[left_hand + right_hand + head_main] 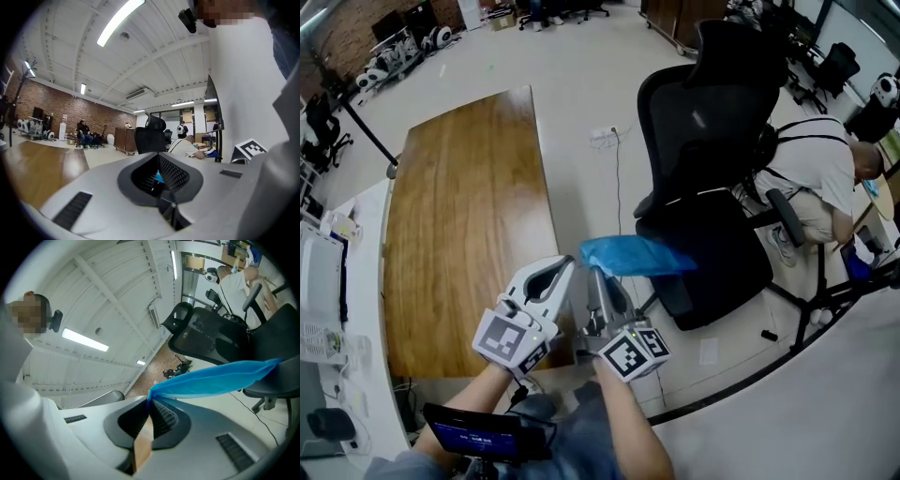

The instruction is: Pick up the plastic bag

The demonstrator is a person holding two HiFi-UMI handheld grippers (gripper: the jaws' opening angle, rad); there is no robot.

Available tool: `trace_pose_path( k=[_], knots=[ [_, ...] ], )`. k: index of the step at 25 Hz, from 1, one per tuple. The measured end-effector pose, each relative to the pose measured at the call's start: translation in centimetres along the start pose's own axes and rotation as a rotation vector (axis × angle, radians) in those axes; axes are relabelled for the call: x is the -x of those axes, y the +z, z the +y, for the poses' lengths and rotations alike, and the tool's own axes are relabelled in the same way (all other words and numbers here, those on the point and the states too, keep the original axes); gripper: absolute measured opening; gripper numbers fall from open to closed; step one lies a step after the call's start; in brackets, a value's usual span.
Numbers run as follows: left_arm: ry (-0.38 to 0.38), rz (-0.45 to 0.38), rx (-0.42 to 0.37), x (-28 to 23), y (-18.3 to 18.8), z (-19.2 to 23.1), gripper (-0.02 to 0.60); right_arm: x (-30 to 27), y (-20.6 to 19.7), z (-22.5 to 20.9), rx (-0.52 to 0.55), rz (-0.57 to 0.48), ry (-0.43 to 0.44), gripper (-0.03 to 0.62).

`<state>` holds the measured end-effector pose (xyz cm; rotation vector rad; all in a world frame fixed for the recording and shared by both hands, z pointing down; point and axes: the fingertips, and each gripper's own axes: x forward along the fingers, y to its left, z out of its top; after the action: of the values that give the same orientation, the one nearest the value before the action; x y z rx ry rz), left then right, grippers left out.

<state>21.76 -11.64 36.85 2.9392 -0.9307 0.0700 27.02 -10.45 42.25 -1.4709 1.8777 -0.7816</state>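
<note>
While your right claw (596, 276) pinches near end of blue plastic bag (637, 255), bag is lifted: off wooden counter (459, 234), in air before black office chair (712, 187). Bag's long axis runs from claw tips forward and to your right. Your left claw (562, 270), pressed together and empty, sits just left of pinched end.

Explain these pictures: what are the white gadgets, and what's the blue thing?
No robot: a person holds a white two-jaw gripper in each hand. One camera sits on the person's head, looking down; one rides on each gripper. The right gripper pinches a blue plastic bag in the air, near a black office chair. The left gripper has its jaws together, a sliver of blue showing between them. A long brown wooden table stands at the left, with nothing on it.
</note>
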Motion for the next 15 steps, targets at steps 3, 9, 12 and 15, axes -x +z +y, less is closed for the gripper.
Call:
trace_pose_path(
  k=[3,9,12,15],
  knots=[
    [0.027,-0.03,-0.017,1.5,0.9,1.3,0.02,-0.5,-0.3,2.1,0.022,0.009,0.032,0.001],
    [0.079,-0.054,-0.026,5.6,2.3,4.2,0.02,-2.0,-2.1,6.5,0.051,0.024,0.095,0.001],
    [0.106,-0.064,-0.017,7.4,3.1,5.2,0.02,-2.4,-3.1,8.5,0.064,0.037,0.122,0.001],
    [0.13,-0.094,-0.028,9.2,3.8,6.5,0.018,-3.0,-3.8,10.5,0.084,0.048,0.149,0.001]
  ],
)
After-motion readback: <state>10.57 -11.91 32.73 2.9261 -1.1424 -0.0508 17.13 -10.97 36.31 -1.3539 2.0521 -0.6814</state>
